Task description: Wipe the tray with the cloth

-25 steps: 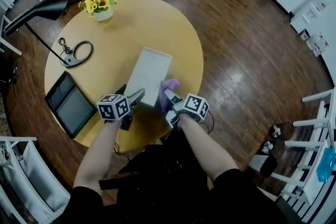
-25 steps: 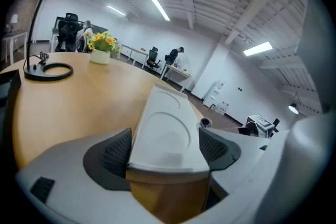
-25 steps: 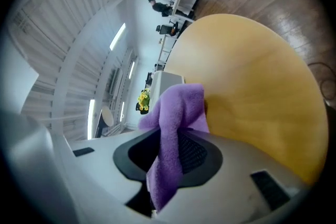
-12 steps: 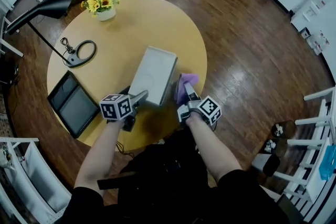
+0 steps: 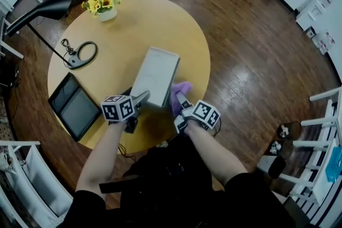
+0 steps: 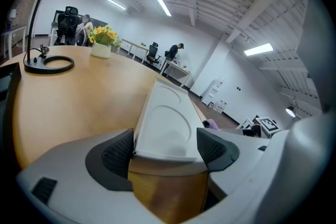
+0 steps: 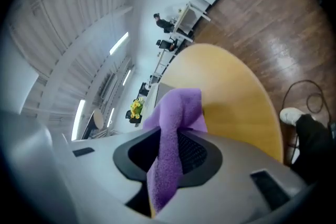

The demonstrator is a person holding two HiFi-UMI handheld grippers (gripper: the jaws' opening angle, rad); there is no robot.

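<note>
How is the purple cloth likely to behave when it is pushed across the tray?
Probably floppy: the cloth folds over and droops from the shut jaws of the right gripper. Its fuzzy surface looks more likely to drag than slide. It seems light, hanging without slipping from the grip.

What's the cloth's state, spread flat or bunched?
Bunched. The purple cloth stands crumpled in a narrow fold, pinched between the right claw's pads.

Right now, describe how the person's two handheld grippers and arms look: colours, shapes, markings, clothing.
The left gripper and right gripper are alike. Both have smooth, pale grey moulded bodies, and their two jaws are lined with dark grey ribbed pads. Each carries a cube of black-and-white square markers. The person wears short black sleeves, leaving the forearms bare.
</note>
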